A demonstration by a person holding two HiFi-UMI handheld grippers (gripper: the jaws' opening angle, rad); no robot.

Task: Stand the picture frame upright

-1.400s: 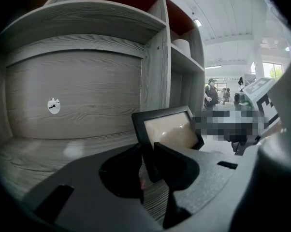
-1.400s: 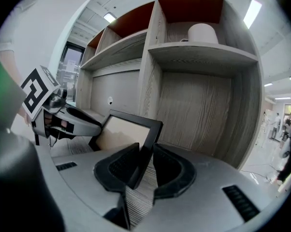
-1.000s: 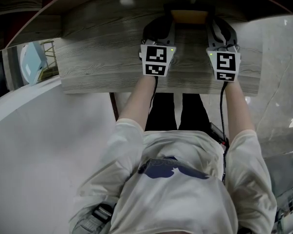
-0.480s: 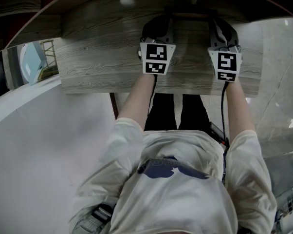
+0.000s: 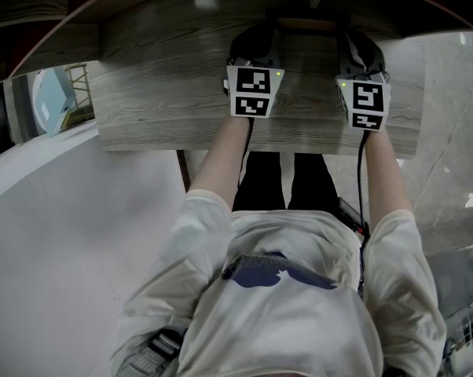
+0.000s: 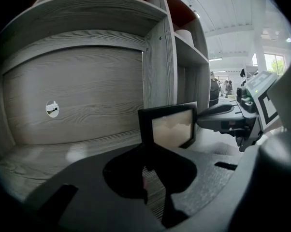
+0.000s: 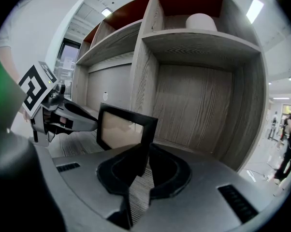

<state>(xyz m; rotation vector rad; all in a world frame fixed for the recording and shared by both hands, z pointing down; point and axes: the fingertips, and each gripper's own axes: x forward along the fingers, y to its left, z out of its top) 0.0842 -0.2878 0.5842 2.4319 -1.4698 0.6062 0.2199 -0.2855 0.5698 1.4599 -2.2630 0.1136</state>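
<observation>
A black picture frame (image 6: 172, 124) with a pale picture stands upright on the wooden shelf board (image 5: 166, 93), facing me. In the head view it shows only as a thin dark strip (image 5: 306, 24) between the two grippers. My left gripper (image 6: 146, 151) is shut on the frame's left edge, and in the right gripper view it (image 7: 93, 124) reaches in from the left. My right gripper (image 7: 146, 151) is shut on the frame's right edge (image 7: 148, 129), and in the left gripper view it (image 6: 199, 119) comes in from the right. Both marker cubes (image 5: 252, 93) (image 5: 364, 104) sit level.
The shelf unit has a back panel with a round hole (image 6: 52, 108), an upright divider (image 6: 160, 71) and upper compartments, one holding a white round object (image 7: 201, 21). The board's front edge (image 5: 252, 141) is near my body. People stand far off at the right (image 7: 288, 139).
The frame showed its orange face tilted towards the head camera a second ago; now it is seen edge-on and upright. Both grippers have shifted slightly with it.
</observation>
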